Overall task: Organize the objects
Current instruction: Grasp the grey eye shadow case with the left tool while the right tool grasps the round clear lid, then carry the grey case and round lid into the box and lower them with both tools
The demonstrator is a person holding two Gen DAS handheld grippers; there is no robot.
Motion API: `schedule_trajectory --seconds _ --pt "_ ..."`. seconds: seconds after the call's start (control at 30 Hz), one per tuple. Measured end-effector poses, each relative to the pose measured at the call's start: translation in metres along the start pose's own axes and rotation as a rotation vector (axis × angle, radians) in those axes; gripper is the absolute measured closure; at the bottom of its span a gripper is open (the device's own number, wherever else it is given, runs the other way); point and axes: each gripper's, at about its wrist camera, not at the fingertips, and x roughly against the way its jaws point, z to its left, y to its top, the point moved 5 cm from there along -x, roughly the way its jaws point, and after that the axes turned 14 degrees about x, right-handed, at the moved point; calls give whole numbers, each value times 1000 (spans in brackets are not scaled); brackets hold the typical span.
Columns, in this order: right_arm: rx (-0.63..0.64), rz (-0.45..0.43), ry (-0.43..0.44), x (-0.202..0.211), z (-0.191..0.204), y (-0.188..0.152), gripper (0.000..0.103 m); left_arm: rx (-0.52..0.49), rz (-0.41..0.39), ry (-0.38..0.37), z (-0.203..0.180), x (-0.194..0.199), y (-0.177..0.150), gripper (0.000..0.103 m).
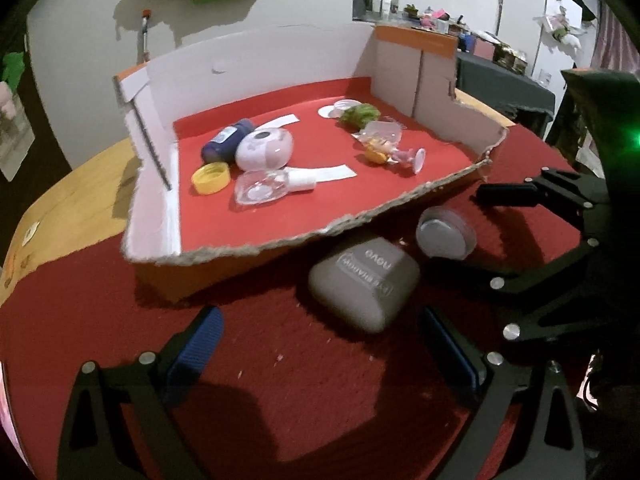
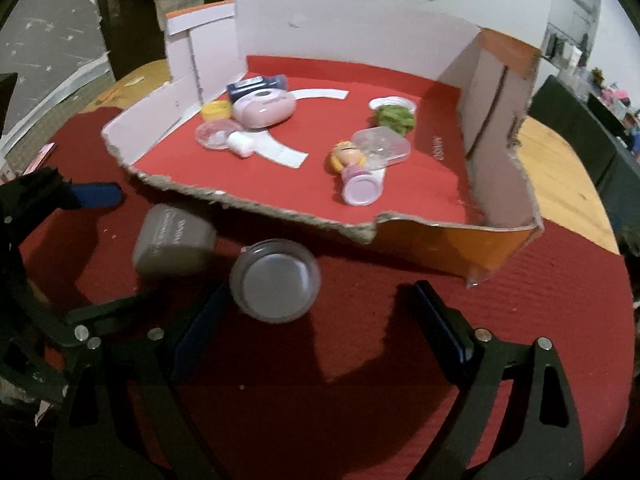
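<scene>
A: Two things are lying loose on the red cloth (image 2: 400, 420), near side of the torn cardboard tray (image 2: 256, 210): a grey case (image 1: 362, 284) with printed lettering, and a round clear-rimmed jar (image 2: 276, 286), grey lid showing.

B: Left gripper (image 1: 320, 344)?

A: Tilting down, jaws spread, nothing between them; case sitting just beyond its tips.

B: Right gripper (image 2: 320, 320)?

A: Also angling down, jaws wide and released. The jar is sitting beside its left finger (image 2: 204, 320); contact unclear.
</scene>
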Motion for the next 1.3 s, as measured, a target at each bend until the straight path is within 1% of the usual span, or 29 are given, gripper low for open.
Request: schedule_trajectory --seconds 0.07,0.13,0.3,0.37,0.4,0.43,0.47,0.5,0.53,0.63,0.97,1.17,1.3 --pt "-35 -3 -3 1 -9 -3 23 -9 4 1 -3 -5 2 3" --pt "-42 -7 -1 3 -13 -4 29 -21 7 -4 -9 -9 4 4" --pt "3 -33 23 3 -5 1 45 -47 15 -34 -18 -14 8 14" --pt "14 -43 34 3 -2 3 55 -47 16 -47 -18 -14 8 17" --pt "22 -44 40 3 0 4 59 -46 14 -56 -17 -13 8 22" --pt "29 -47 48 4 2 5 63 -49 10 -59 -18 -12 8 30" --pt "34 -46 51 4 3 5 63 -53 8 -65 -18 -11 8 33" --pt "43 -43 45 4 5 5 63 -60 11 -86 -20 -9 8 40" --pt "49 -41 41 4 6 5 64 -64 10 -92 -21 -8 7 41" --pt "44 -38 41 6 6 4 64 -83 -4 -77 -23 -7 4 41" --pt "36 -21 50 15 12 -3 64 -58 -7 -78 -23 4 -3 41" --pt "22 -43 77 30 13 -3 64 -39 -21 -113 -24 19 -3 41" --pt "18 -57 98 41 14 -2 64 -49 -37 -119 -29 30 0 41"
